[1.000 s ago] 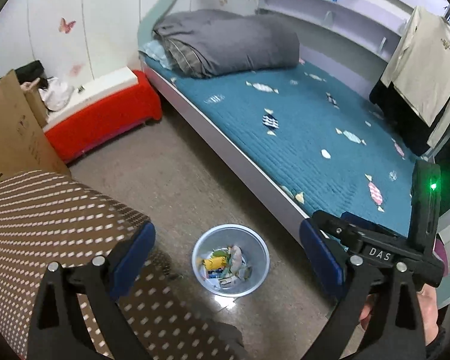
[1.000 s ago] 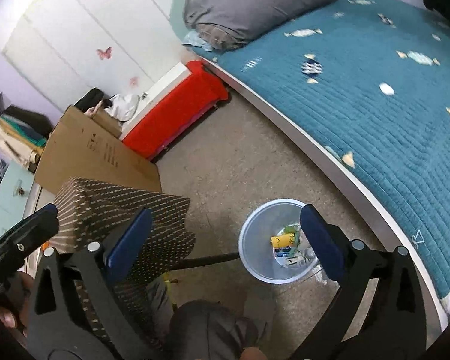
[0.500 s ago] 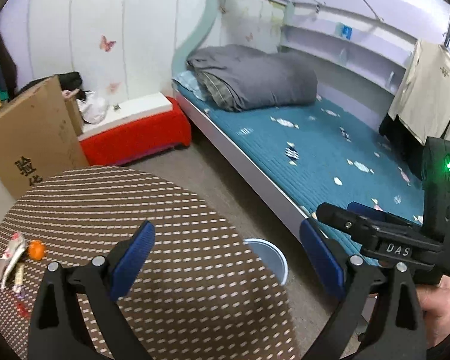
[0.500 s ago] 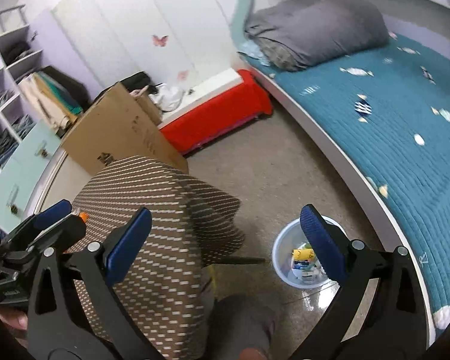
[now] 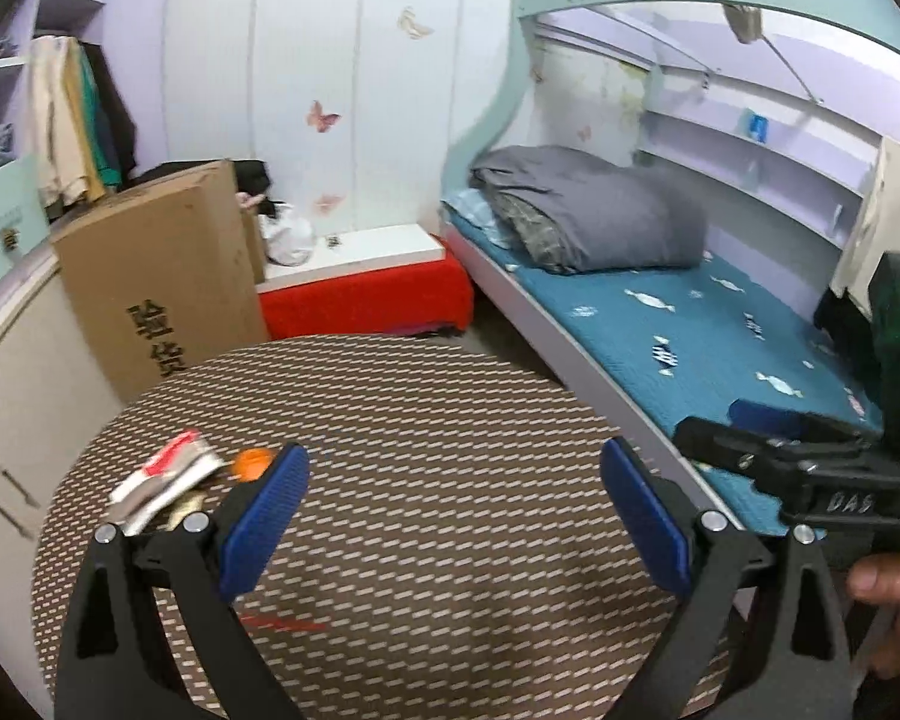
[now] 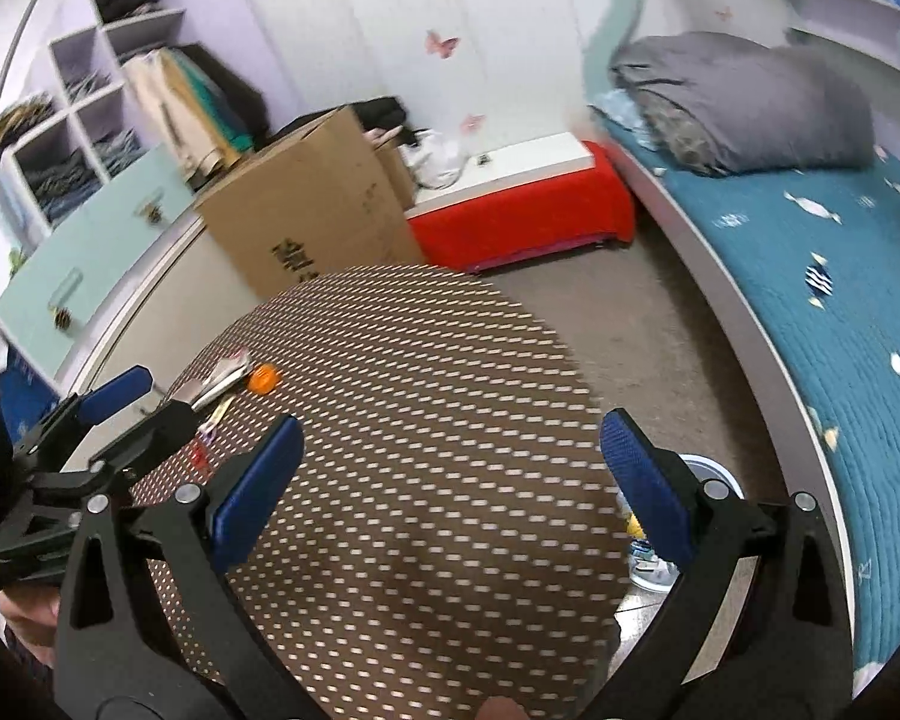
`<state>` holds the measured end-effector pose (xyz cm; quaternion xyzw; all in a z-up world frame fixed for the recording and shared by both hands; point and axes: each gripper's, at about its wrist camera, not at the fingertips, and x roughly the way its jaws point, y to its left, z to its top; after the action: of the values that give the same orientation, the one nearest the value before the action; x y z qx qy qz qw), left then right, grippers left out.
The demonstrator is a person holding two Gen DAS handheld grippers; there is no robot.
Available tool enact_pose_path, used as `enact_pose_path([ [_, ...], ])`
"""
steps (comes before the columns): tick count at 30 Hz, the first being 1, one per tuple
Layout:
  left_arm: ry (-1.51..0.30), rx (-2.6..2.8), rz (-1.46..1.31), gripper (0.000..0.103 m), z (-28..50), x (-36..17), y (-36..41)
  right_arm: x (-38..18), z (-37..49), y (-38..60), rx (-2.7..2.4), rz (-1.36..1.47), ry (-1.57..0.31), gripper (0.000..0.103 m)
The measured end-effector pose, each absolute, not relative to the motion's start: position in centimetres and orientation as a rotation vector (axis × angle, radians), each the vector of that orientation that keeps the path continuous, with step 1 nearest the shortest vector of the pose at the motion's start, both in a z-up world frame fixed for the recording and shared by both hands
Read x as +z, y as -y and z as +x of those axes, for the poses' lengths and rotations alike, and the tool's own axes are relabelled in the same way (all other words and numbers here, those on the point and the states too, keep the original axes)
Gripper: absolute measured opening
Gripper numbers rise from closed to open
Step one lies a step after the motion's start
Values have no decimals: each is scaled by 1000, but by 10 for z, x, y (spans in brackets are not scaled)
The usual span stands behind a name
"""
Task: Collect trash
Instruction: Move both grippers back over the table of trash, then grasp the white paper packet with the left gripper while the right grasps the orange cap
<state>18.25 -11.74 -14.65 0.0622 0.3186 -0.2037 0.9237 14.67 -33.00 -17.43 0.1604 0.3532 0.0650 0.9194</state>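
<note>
My left claw hangs over the round dotted desk with its blue pads spread wide and nothing between them, and my right claw is the same, spread wide and empty. The trash sits in a small heap near the desk's left edge, just ahead of my left claw's left finger: a crumpled white and red wrapper, a small orange piece touching its right side, and a thin red strip lying flat on the desk closer to me. The bin stands on the floor just off the desk's right edge, half hidden behind my right claw's right finger.

The wrapper looks light, thin and floppy, so I judge it will crumple and could slip; I would pinch it across the bunched middle where the folds give some bulk, not at a loose corner. The orange piece looks small and may skid away, so I would close on it squarely. The flat strip will be hardest to lift
</note>
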Motion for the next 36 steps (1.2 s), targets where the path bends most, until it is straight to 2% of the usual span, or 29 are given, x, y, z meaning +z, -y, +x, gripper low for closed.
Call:
enact_pose_path([
  [13, -690, -207, 160, 95, 230, -182, -19, -195, 184, 255, 226, 212, -819, 97],
  [23, -786, -246, 356, 94, 279, -227, -41, -226, 238, 211, 249, 123, -889, 97],
  [24, -792, -248, 364, 90, 284, -230, -44, -228, 243, 207, 255, 114, -895, 97],
  [26, -823, -273, 360, 74, 293, -233, -47, -232, 251, 198, 266, 98, -902, 97],
  [29, -862, -306, 359, 64, 306, -239, -47, -237, 268, 178, 295, 57, -910, 97],
  [32, -872, -305, 398, 62, 313, -245, -46, -242, 282, 160, 316, 13, -914, 97],
  [33, -874, -326, 390, 51, 314, -244, -45, -243, 286, 154, 317, 0, -912, 97],
  [34, -887, -344, 368, 34, 316, -243, -46, -243, 289, 149, 318, -13, -906, 97],
  [35, -880, -341, 357, 32, 317, -241, -47, -245, 294, 142, 322, -31, -898, 97],
  [36, -875, -342, 343, 25, 318, -240, -48, -246, 297, 137, 327, -41, -897, 97],
])
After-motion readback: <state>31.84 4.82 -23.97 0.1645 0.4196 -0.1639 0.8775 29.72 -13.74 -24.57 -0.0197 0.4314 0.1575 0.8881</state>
